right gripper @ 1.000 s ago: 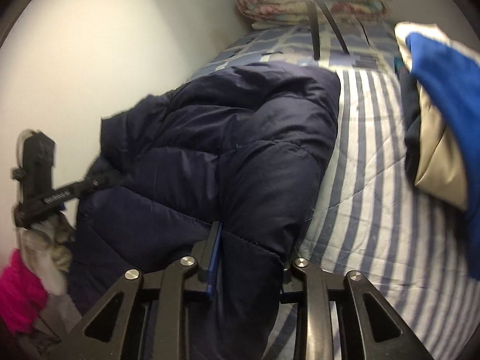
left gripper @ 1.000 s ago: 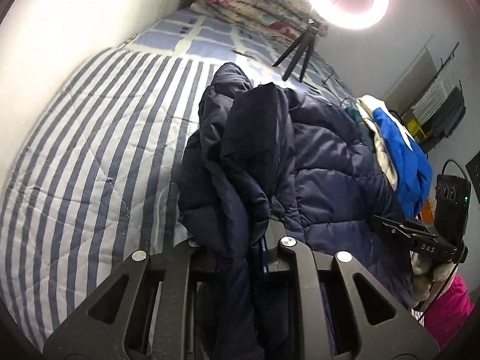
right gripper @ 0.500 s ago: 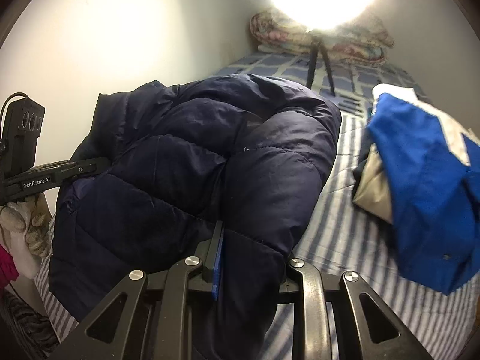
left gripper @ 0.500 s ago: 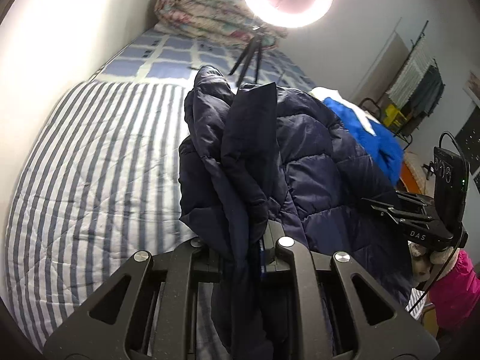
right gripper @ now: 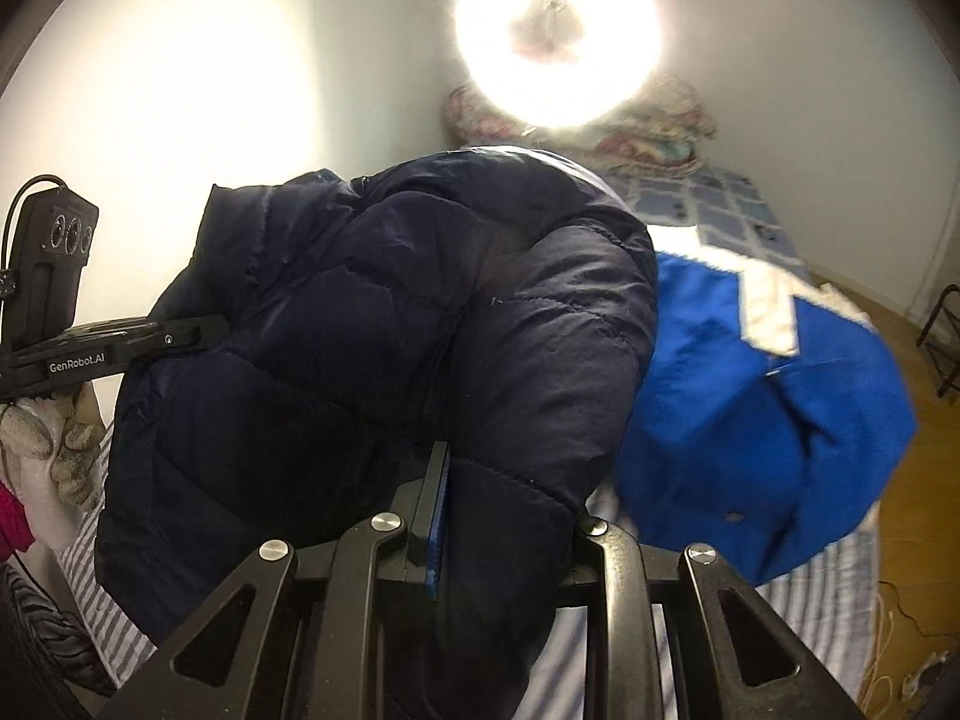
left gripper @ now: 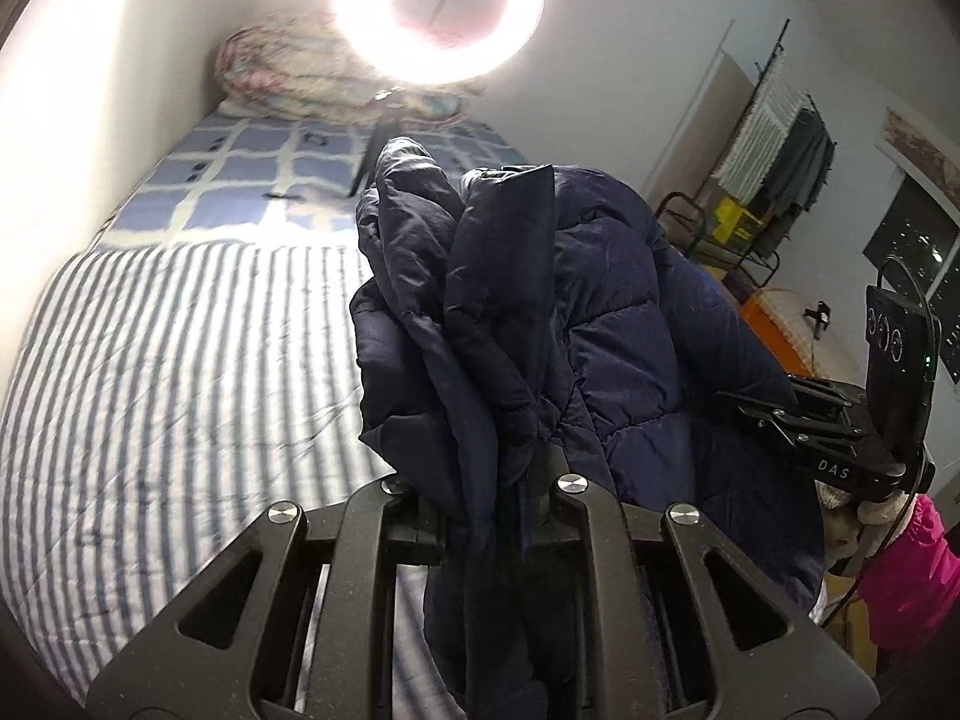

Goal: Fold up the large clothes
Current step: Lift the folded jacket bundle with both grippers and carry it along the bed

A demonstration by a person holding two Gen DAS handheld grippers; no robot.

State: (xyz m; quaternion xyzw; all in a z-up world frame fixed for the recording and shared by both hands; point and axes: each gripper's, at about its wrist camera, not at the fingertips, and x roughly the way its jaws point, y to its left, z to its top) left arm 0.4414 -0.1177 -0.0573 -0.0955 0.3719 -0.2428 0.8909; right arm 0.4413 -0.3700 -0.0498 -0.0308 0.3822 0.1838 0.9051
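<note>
While raised over bed (left gripper: 150,360) | jacket (left gripper: 600,312) pinched in both grippers (left gripper: 516,492)

The navy puffer jacket (left gripper: 540,312) now hangs higher off the striped bed cover (left gripper: 168,372), its bunched top climbing from mid-frame toward the upper centre of the left wrist view. The ring light (left gripper: 438,6) grows larger and slides toward top centre in both views. In the right wrist view the blue garment (right gripper: 762,408) moves from the right edge toward the middle right, beside the jacket, and wooden floor (right gripper: 912,510) appears at lower right.
</note>
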